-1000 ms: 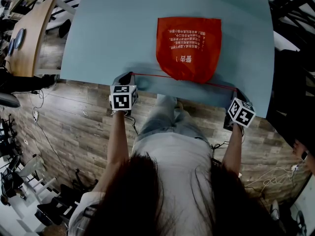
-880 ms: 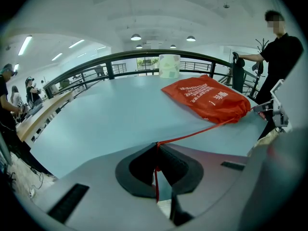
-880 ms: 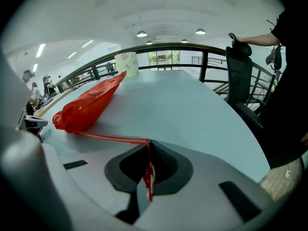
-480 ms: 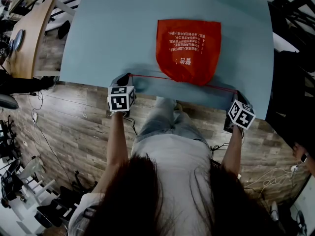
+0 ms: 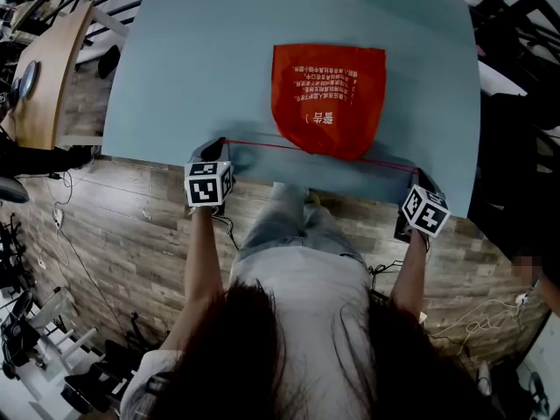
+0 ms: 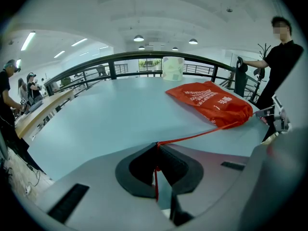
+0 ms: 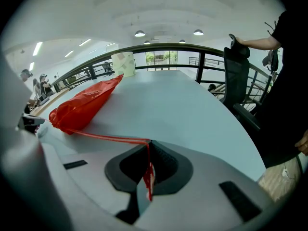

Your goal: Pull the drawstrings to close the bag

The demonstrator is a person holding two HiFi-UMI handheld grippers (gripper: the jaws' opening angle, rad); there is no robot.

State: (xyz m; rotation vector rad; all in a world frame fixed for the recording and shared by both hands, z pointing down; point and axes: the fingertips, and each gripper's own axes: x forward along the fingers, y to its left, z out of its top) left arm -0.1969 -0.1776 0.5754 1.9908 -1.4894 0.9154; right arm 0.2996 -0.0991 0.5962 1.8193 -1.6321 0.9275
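The left gripper [image 6: 156,146] has its jaws pinched tight on the left drawstring [image 6: 202,134], which runs taut ahead and to its right into the orange-red bag [image 6: 211,102]. The right gripper [image 7: 148,142] is likewise clamped on the right drawstring [image 7: 106,137], stretched ahead and to its left into the same bag. Over the last second neither gripper has shifted noticeably and the cords stay as straight as before. The bag's near mouth looks gathered, so the pull seems spent and the closing nearly done. Both hands are spread wide at the near edge of the table [image 5: 175,68], with the grippers tilted forward and down.
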